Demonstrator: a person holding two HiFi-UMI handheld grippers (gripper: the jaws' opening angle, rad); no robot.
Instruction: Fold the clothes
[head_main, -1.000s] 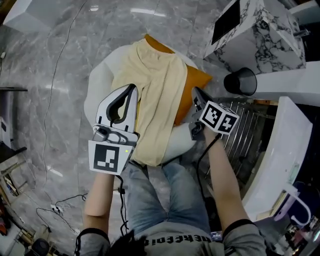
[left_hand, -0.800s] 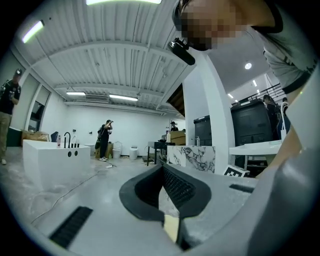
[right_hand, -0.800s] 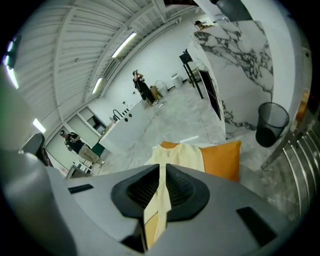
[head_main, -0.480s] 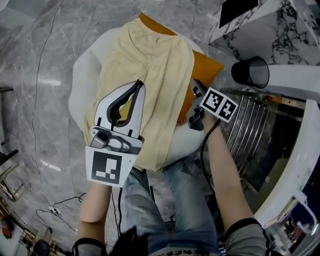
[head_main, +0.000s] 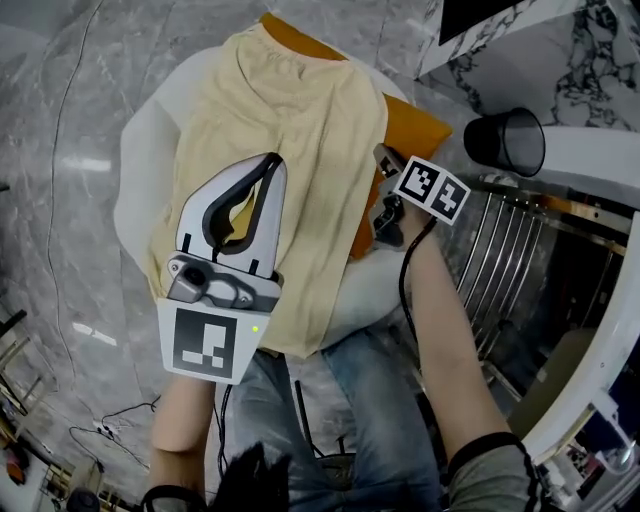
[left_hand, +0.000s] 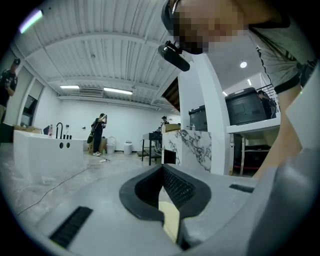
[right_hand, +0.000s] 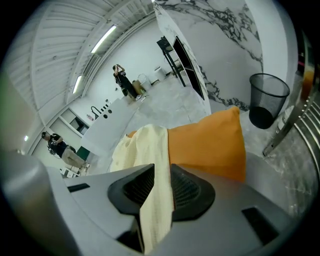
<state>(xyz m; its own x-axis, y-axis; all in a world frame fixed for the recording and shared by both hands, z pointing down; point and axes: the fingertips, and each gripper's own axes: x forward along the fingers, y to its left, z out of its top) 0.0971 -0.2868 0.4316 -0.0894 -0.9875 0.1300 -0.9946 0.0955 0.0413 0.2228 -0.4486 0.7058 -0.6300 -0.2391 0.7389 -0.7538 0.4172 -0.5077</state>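
Your left tool (head_main: 271, 162) clenched on the cream garment (head_main: 300, 110), your right tool (head_main: 381, 155) at its 3 o'clock edge, jaws just opening, garment slack between them.

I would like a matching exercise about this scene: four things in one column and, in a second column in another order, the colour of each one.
Things:
1. garment
2. cushion
3. waste bin
4. seat

Colours:
A. black
B. white
C. pale yellow
D. orange

Right pairs: 1-C, 2-D, 3-A, 4-B
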